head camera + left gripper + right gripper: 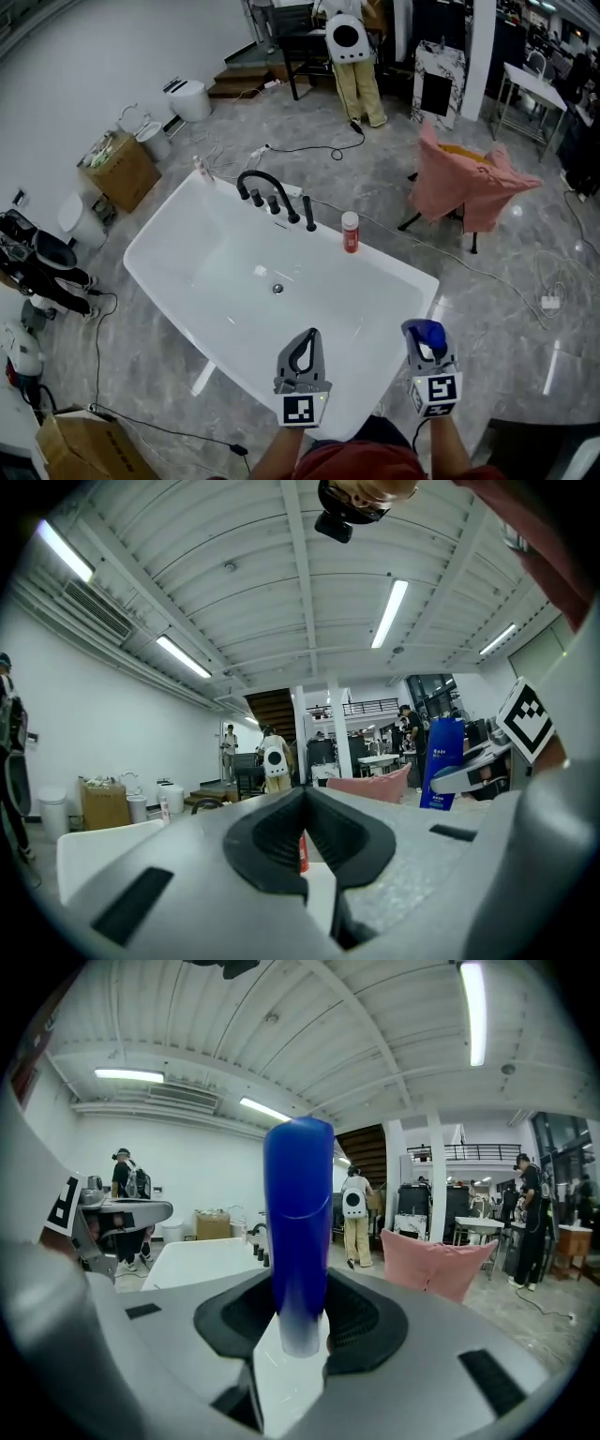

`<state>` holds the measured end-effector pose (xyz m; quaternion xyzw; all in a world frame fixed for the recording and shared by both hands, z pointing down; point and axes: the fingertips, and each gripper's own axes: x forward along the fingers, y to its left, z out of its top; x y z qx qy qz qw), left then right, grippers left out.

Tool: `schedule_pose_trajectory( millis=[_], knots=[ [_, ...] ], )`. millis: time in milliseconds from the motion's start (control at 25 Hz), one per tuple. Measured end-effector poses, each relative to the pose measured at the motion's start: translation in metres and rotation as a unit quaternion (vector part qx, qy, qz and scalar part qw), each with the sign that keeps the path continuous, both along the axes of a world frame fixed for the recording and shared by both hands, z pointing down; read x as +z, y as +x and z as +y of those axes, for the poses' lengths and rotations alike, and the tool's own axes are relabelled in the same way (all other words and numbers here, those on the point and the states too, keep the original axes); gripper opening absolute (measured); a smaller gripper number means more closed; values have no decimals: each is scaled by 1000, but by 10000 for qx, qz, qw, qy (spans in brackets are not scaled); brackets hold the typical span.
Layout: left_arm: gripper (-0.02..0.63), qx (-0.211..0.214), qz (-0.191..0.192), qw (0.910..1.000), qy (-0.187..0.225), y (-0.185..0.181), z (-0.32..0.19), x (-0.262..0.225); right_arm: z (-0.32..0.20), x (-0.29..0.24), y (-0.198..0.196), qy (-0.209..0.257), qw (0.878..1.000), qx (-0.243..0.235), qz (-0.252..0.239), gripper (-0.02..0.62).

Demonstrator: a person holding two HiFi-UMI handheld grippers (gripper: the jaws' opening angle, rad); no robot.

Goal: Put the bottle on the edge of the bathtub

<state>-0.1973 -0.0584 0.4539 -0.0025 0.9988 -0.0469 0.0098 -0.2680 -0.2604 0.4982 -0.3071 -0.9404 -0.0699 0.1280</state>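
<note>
Right gripper (300, 1330) clamps blue bottle (298, 1222), upright between jaws; left gripper (305, 803) closed (empty).

Blue bottle held upright beside the white bathtub

The bottle (298, 1194), a tall glossy blue cylinder with a flat top, stands upright with its paler lower end clamped in the right hand-held gripper (305, 1321), just off the bathtub's (319, 300) near right rim. The bathtub is white and round-cornered, with a drain at its middle.
</note>
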Motion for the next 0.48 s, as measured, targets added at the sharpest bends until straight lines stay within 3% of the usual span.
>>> schedule_pose_trajectory(
  millis=[240,480],
  knots=[
    [5,55,67,9997,215,33,47,17,43,11,37,233,9997,16,8,149],
    [5,-60,135,9994,322,25,72,32,74,33,23,331,9992,-162,162,149]
  ],
)
